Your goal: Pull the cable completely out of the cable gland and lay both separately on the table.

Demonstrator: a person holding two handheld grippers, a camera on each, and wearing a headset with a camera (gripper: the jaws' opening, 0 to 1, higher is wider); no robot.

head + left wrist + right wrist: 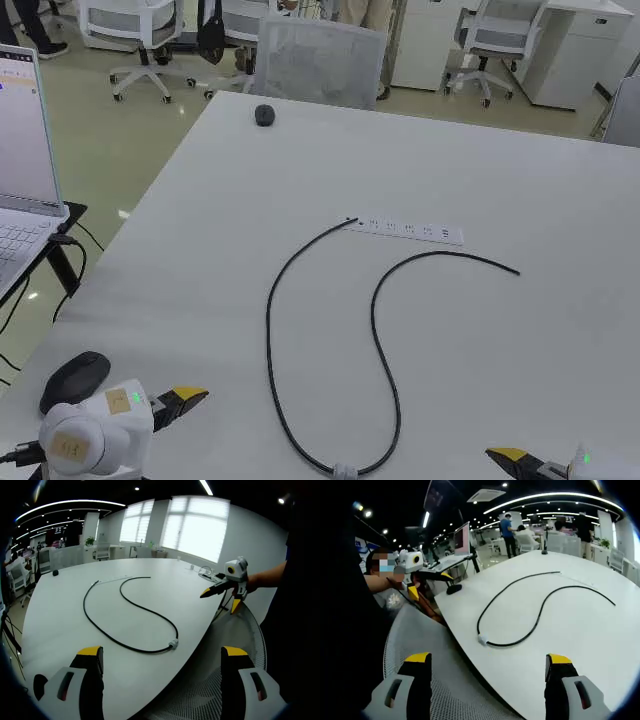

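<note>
White table (500, 330) takes up most of the head view. Left of it, a laptop (20, 160) sits on a dark side stand. A black mouse (75, 380) rests on the table's near left corner. Another small black mouse (264, 115) lies at the far edge, in front of a grey mesh chair (320, 60). A thin white strip (410, 230) lies in the middle of the table.

The black cable (270, 330) lies flat on the table in a big wavy loop. One end is right by the white strip. The small pale cable gland (345, 469) is on the cable at the near bend, close to the table's near edge. The cable runs through it.

The left gripper (185, 398) hangs low by the near left corner, and the right gripper (515, 458) hangs low on the other side. The gland is between them. Both have yellow tips. Both have their jaws spread wide and hold nothing.
</note>
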